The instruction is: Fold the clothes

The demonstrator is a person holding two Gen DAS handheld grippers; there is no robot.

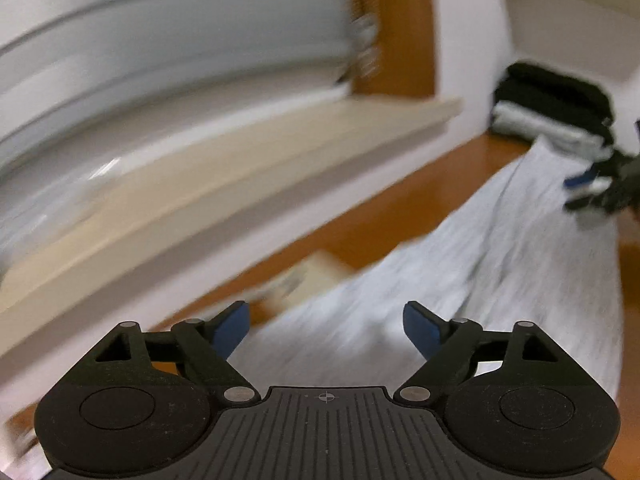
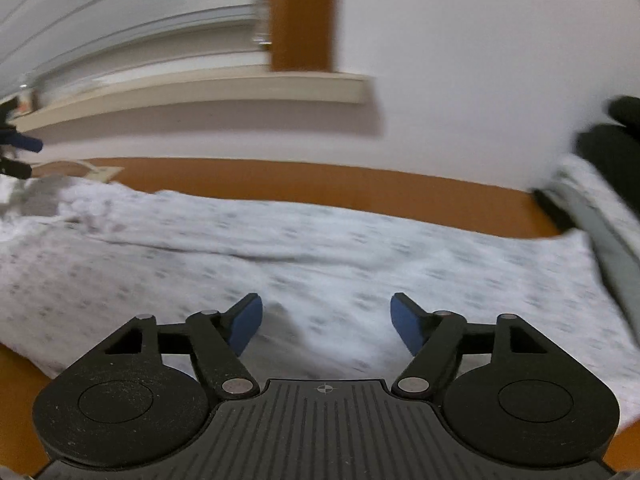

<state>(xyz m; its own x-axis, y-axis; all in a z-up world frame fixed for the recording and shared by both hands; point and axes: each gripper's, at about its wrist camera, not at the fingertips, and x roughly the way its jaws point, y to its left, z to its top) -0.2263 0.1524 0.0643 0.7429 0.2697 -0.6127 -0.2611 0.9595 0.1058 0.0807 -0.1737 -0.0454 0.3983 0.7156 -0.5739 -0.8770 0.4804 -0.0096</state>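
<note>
A light grey speckled garment (image 2: 280,248) lies spread across the orange-brown table (image 2: 360,188). The same garment (image 1: 500,272) runs from the middle to the right of the left wrist view. My left gripper (image 1: 326,326) hangs open above the garment's near end, with nothing between its blue pads. My right gripper (image 2: 326,320) stands open just over the cloth, and its pads hold nothing. In the left wrist view the right gripper (image 1: 592,188) shows at the far right, over the garment. In the right wrist view the left gripper (image 2: 16,156) appears at the far left edge. Both views are motion-blurred.
A stack of folded black and white clothes (image 1: 552,116) sits at the table's far right end, against the white wall (image 2: 460,80). A beige window sill (image 2: 224,88) runs above the table. A small pale flat thing (image 1: 316,276) lies on the table beside the garment.
</note>
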